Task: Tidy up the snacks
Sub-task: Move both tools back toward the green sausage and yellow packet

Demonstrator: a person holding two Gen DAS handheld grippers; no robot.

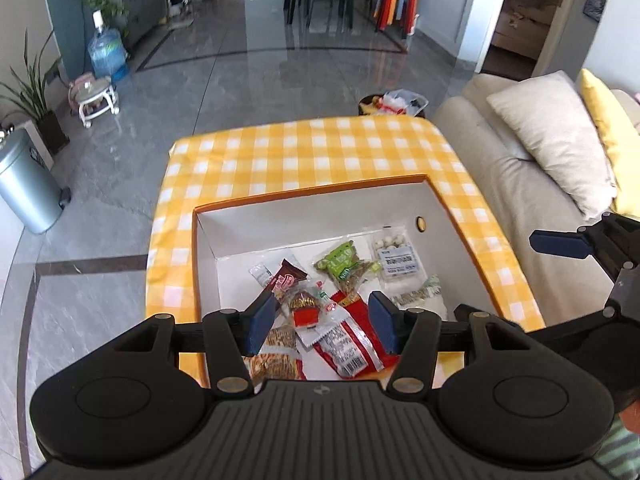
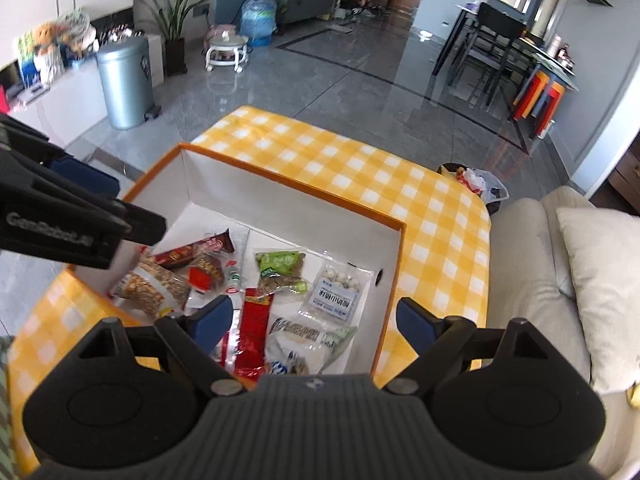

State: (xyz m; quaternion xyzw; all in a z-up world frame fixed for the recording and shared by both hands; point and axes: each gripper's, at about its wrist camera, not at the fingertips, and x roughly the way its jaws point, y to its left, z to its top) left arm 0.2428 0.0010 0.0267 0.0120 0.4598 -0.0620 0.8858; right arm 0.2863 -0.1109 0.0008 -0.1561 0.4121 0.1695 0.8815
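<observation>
An orange-rimmed white box (image 1: 304, 216) (image 2: 288, 200) stands on the yellow checked table (image 1: 312, 152) (image 2: 360, 160). Several snack packets lie inside: a brown bar (image 1: 286, 278) (image 2: 196, 250), a green packet (image 1: 344, 266) (image 2: 280, 268), a clear pack of white balls (image 1: 396, 258) (image 2: 336, 290), a red sachet (image 1: 352, 344) (image 2: 254, 324) and a nut bar (image 2: 152, 288). My left gripper (image 1: 322, 322) is open and empty above the box's near side. My right gripper (image 2: 312, 326) is open and empty above the box; it also shows in the left wrist view (image 1: 560, 242).
A beige sofa (image 1: 532, 184) (image 2: 536, 280) with cushions runs along the table's right. A small bin of wrappers (image 1: 394, 102) (image 2: 476, 184) stands past the far corner. A metal trash can (image 1: 24, 188) (image 2: 124, 80), a water jug and plants stand on the grey floor.
</observation>
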